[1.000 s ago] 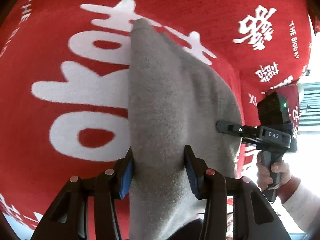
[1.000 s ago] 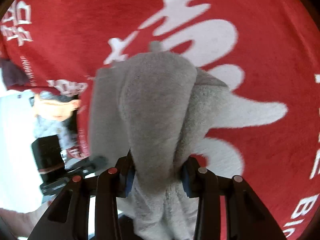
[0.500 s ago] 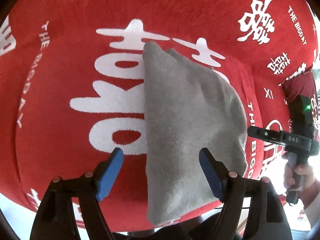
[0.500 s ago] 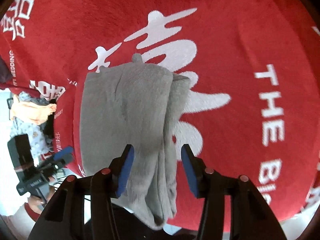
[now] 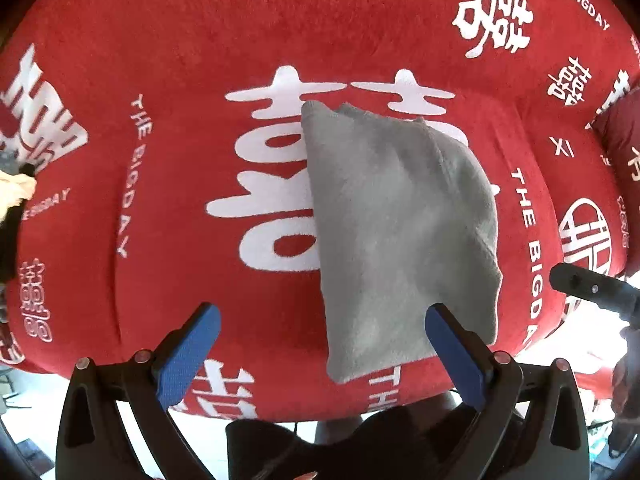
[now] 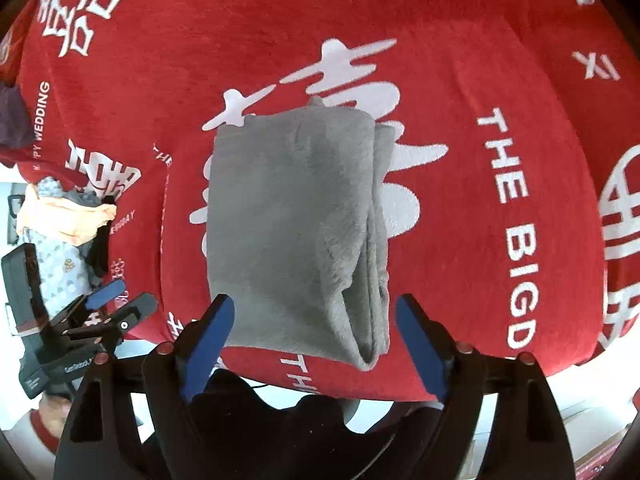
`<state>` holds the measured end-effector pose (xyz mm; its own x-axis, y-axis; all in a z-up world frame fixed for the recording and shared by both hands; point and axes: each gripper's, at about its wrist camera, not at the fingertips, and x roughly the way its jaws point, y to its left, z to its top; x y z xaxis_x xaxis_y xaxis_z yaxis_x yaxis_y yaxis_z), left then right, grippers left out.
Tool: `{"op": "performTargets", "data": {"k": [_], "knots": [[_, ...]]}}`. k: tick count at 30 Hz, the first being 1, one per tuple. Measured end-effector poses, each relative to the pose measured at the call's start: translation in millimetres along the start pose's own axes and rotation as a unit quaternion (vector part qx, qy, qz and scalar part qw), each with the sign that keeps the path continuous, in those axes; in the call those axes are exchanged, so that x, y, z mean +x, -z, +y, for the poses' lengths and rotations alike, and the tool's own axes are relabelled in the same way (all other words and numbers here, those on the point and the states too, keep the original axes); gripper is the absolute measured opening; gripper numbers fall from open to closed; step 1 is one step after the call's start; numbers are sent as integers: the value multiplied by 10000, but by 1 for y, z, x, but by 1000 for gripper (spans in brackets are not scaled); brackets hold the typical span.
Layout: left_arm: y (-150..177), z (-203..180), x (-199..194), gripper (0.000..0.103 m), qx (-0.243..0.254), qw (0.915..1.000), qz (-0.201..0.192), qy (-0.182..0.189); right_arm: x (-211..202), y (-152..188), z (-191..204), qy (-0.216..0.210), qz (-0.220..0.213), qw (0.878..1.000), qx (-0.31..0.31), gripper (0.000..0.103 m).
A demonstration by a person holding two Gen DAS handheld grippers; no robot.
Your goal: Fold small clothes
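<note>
A grey fleece garment (image 5: 400,232) lies folded in a rough rectangle on the red blanket (image 5: 160,60) with large white characters. My left gripper (image 5: 322,318) hangs above the garment's near left edge. Its jaws are opening wide, and its blue pads (image 5: 192,352) touch nothing. In the right wrist view the same garment (image 6: 296,232) shows layered folds along its right side. My right gripper (image 6: 315,304) hovers over its near edge, jaws opening, with the cloth below them and apart. Each gripper shows in the other's view: the right gripper (image 5: 588,288) and the left gripper (image 6: 116,300).
A heap of other clothes (image 6: 64,216), orange and patterned, sits at the blanket's left edge, with a dark purple piece (image 6: 12,120) behind it. A red cushion (image 5: 620,132) lies at the far right. The blanket's near edge (image 6: 480,376) drops to a pale floor.
Both grippers let go of the grey garment, their jaws spreading wide. Both rose away from it, so more blanket shows. The garment now lies flat and folded.
</note>
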<state>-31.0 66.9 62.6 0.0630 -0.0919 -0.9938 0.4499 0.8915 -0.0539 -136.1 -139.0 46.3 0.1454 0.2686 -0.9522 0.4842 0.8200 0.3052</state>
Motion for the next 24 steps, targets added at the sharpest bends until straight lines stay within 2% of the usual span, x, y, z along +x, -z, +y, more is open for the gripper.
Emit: {"op": "performTargets", "data": {"k": [2,6,9,14,18,24], "knots": [[3,-1,-8,103,-50,10000,-19,25,-10,6,10,131,-206,9997,-70,102],[4,-6,-27,103,-64,9997,-160,-158,-24,13,27,358,-522,9979,-154,103],[3,-10,-35,103,58,9988,-181,-459,-29,17,36,478,-448,9977,-194,103],[1,-9,-46,103,105,9986,-233,-468,-33,18,50,889,-219,9954,-299,103],[1,-8,-46,103,127,9979,-59,-640,-40,18,61,1185,-133,9920,-409,103],[1,-7,-50,103,-43,9990,-10,-441,-48,14,73,1422,-127,9886,-479,103]]}}
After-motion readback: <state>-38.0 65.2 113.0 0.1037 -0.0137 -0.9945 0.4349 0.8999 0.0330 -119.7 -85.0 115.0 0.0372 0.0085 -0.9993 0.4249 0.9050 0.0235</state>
